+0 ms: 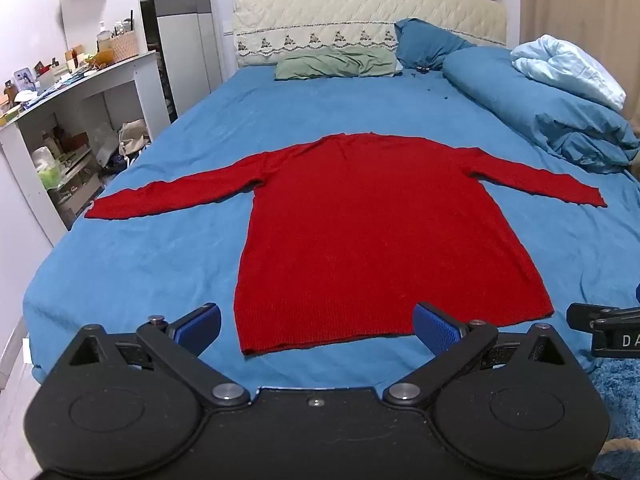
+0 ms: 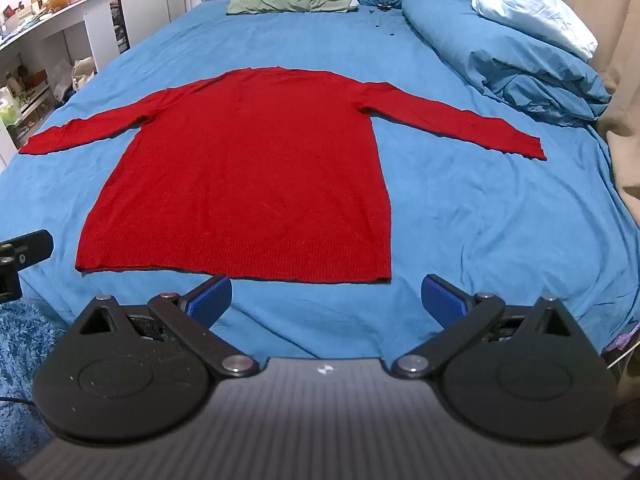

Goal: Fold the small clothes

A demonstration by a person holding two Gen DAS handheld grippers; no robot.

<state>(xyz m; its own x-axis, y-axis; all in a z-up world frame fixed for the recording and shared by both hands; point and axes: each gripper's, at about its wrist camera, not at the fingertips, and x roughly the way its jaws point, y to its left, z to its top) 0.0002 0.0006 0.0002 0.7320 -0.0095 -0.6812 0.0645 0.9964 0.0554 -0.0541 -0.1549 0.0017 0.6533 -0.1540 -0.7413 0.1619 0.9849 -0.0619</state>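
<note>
While both tools hover wide-jawed and empty at the near bed edge, the red knitted long-sleeved sweater [image 1: 372, 232] lies flat on the blue bedsheet [image 1: 140, 256], hem nearest, long axis running away. Left gripper [image 1: 316, 330] fronts the hem; right gripper [image 2: 326, 300] its right corner.

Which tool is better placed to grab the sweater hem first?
Left, marginally. The left tool, open, frames the red sweater hem; the open right tool sits off its right corner.
</note>
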